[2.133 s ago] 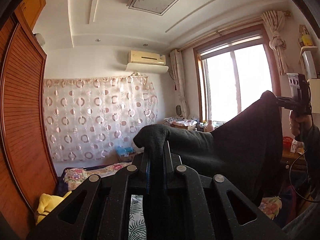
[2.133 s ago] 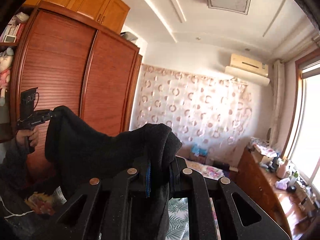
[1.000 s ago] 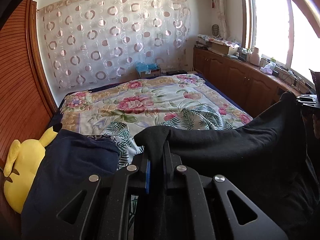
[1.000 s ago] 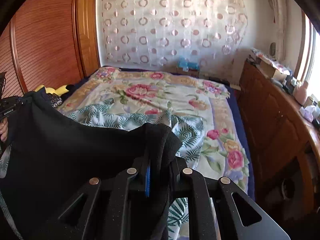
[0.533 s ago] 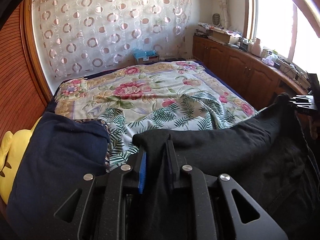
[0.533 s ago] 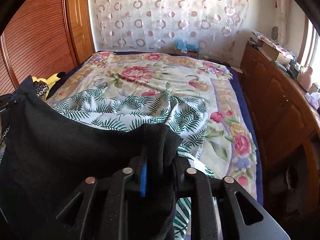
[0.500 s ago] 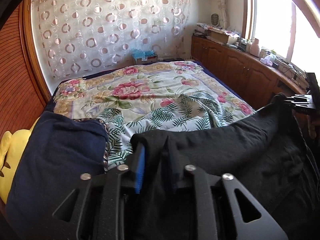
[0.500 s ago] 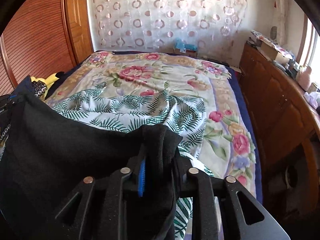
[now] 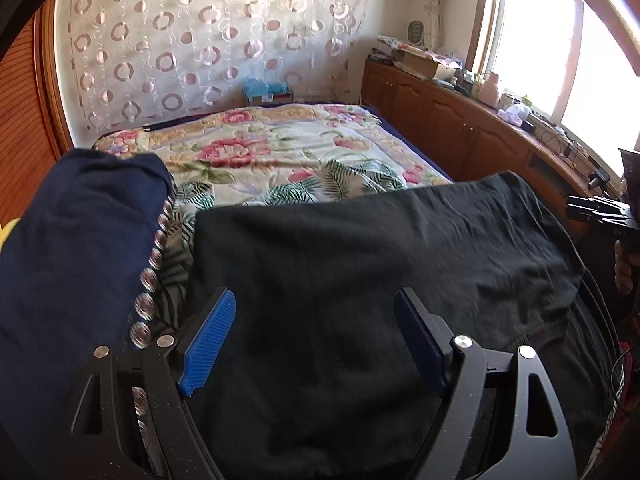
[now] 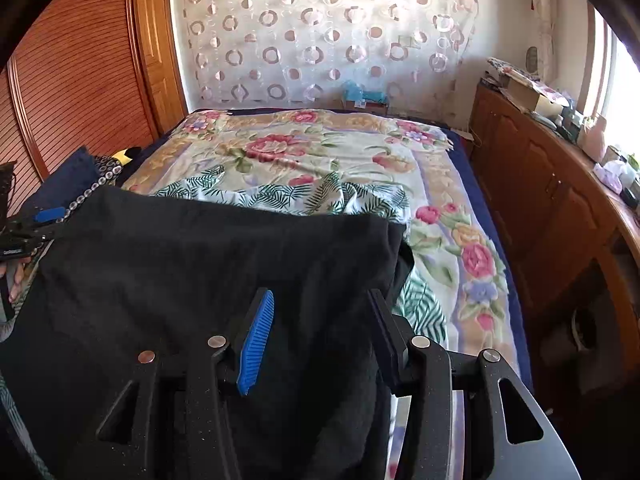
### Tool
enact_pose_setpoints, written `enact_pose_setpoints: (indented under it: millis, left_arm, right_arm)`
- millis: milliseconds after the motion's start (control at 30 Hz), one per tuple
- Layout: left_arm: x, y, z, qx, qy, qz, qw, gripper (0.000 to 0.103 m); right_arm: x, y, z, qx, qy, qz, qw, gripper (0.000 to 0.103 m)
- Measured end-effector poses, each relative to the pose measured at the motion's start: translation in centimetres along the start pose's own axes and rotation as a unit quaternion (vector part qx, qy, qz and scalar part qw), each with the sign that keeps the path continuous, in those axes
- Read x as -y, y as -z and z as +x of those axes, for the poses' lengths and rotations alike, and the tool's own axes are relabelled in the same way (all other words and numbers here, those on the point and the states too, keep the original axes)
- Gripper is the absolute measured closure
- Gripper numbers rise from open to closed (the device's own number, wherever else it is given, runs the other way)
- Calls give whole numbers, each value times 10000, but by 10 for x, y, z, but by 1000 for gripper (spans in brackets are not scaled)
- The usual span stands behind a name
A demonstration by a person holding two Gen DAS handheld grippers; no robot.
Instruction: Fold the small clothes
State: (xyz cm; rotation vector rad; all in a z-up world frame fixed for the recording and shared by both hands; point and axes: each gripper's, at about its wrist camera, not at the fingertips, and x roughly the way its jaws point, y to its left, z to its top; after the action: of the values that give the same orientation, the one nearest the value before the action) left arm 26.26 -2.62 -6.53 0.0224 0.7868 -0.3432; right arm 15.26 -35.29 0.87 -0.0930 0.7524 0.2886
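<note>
The left hand-held gripper [image 9: 314,340] stands with its jaws spread wide, just opened, and its blue pads [image 9: 208,338] touch nothing; the black garment [image 9: 360,264] lies loose beneath and between them. The right hand-held gripper [image 10: 320,332] is likewise parted, its jaws also just opened, though less wide, with the same black cloth below and no pad pressing it. The garment is spread flat on the near end of the bed [image 9: 280,148], covering the floral bedspread there, its far edge running fairly straight across. To the garment's left, touching or nearly so, lies a dark blue garment [image 9: 72,232] with a beaded trim.

The step in hand appears to be letting go after laying the piece flat. To do it well, both grippers should lift clear without snagging the cloth, so the spread stays smooth. The next grip would best take an edge or corner cleanly, pinching only one layer, and keep clear of the blue garment.
</note>
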Motion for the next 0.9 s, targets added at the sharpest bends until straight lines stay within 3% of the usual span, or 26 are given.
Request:
enact_pose_setpoints:
  millis: [267,400,567,900]
  left_arm:
    - [7,11,14,-288,84,156,9994,21]
    - [9,14,14,-305,128,192,9993,21]
    - [10,15,5,-251,26,244,9994,21]
    - [4,37,-18,-252,-184,86,9995,21]
  right_arm:
    - [4,55,-30,-308,150,453,9984,54]
    - [5,69,-33,-514,21,634,9967,54]
    - [10,67,-26,-588,169,744,9954,54]
    - [-13,57,-3,-409,542,369,9970,54]
